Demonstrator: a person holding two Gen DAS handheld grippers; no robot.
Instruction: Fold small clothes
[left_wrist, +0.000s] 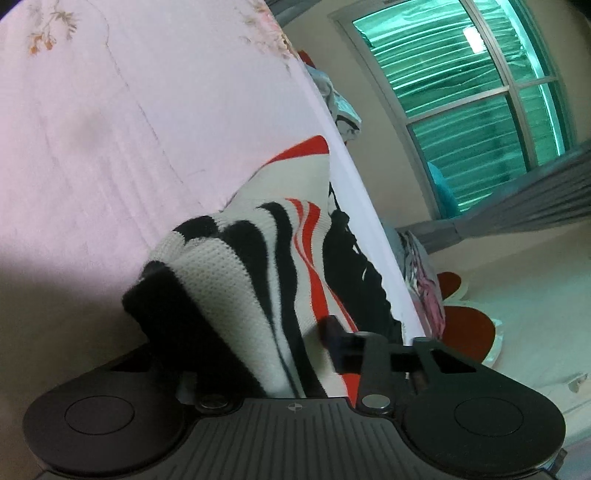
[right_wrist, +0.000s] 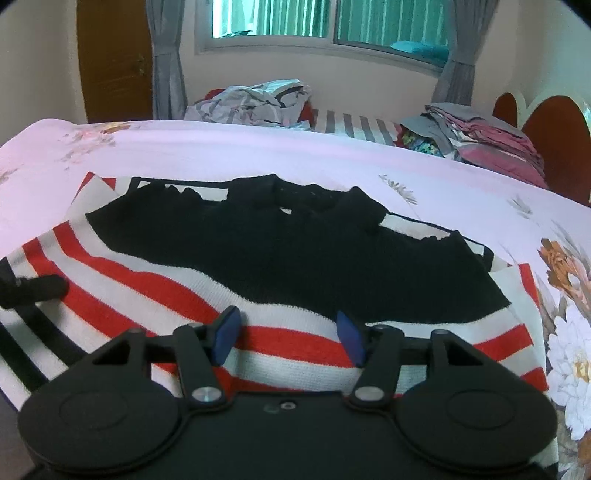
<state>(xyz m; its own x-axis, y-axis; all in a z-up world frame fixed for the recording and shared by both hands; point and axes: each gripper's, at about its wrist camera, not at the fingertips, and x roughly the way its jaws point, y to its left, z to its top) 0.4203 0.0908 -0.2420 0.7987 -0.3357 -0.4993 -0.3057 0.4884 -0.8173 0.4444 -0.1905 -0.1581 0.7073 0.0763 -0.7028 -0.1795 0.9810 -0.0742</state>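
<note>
Left claw clenched on bunched striped sweater, one finger buried in knit, right claw released above it.

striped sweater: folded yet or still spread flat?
Mostly spread. The striped sweater lies flat across the bedsheet; only one edge is bunched up in the left gripper.

This is a bedroom in a home. A bed with a pink floral sheet fills the room, its red scalloped headboard against the wall. Behind it are a window with grey curtains, a wooden door and piles of clothes.
</note>
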